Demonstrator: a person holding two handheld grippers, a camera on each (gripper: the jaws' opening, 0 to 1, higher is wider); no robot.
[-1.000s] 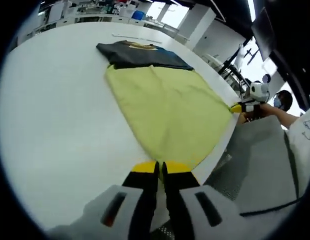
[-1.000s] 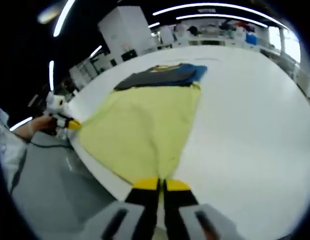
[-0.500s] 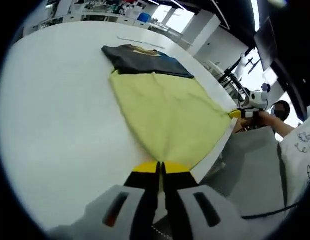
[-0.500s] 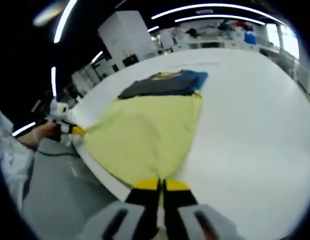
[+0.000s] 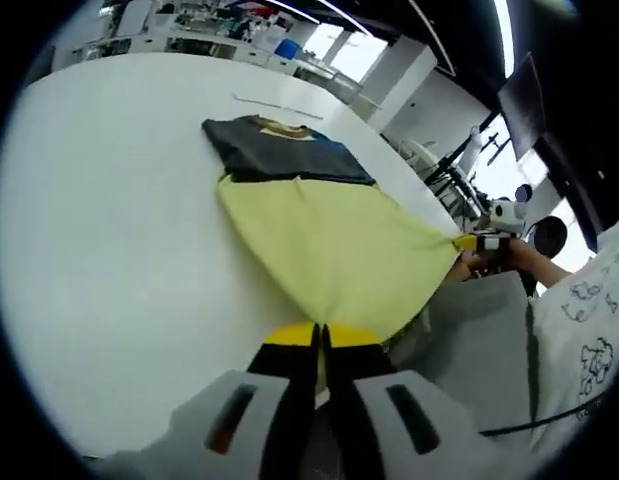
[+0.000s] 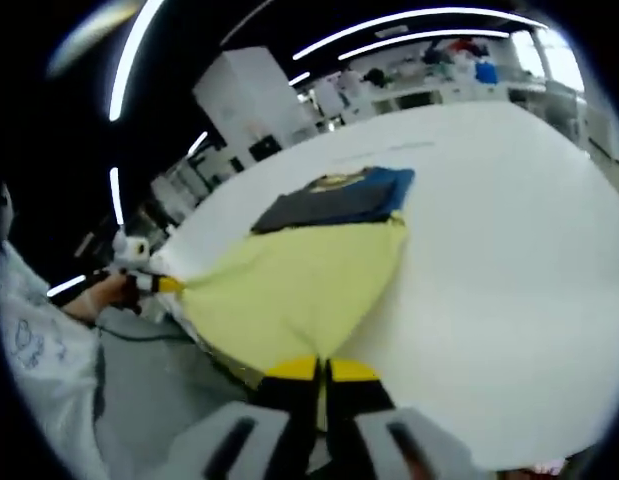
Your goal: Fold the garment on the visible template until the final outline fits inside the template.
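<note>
A yellow-green garment (image 5: 329,235) lies spread on the white table (image 5: 109,230), and its near edge hangs past the table's edge. My left gripper (image 5: 319,335) is shut on one near corner. The right gripper (image 5: 484,242) shows at the right with a hand behind it, holding the other corner taut. In the right gripper view the yellow-green garment (image 6: 299,290) runs from my shut right gripper (image 6: 321,368) to the left gripper (image 6: 154,283) at the left. A folded stack of dark grey and blue clothes (image 5: 279,150) (image 6: 334,197) touches the garment's far edge.
A thin pale strip (image 5: 279,103) lies on the table beyond the dark stack. Grey floor (image 5: 479,340) lies below the table's edge. A white printed sleeve (image 5: 589,330) is at the right. Benches and shelves stand far behind the table (image 6: 509,250).
The yellow-green garment's near edge has come back past the table's edge and looks tighter between the two corners. Both grippers stay shut on it.
</note>
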